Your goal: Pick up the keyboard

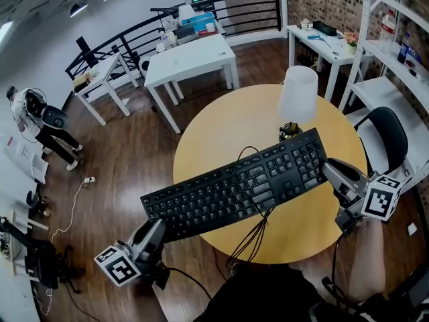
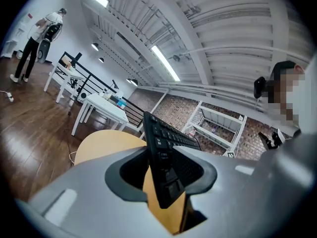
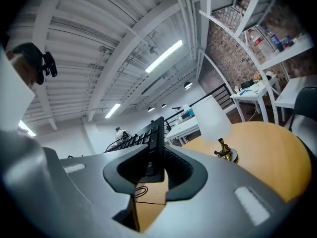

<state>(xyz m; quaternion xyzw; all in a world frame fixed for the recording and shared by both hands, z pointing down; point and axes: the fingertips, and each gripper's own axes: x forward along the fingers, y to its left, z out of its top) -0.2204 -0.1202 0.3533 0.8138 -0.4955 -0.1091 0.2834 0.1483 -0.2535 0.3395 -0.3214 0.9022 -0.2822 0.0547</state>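
Yellow round table (image 1: 221,129) sits beneath the keyboard (image 1: 234,186) on dark floorboards (image 1: 127,170).

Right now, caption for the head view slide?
Left tool and right tool hold a black plastic keyboard by its ends above a round wooden table.

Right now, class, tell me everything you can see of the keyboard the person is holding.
The keyboard is black, full-size and plastic-looking, with a number pad at its right end. It is held slanted over the round wooden table, its left end past the table's edge. The left hand-held gripper clamps its left end, the right hand-held gripper its right end. Its black cable dangles in loops underneath.
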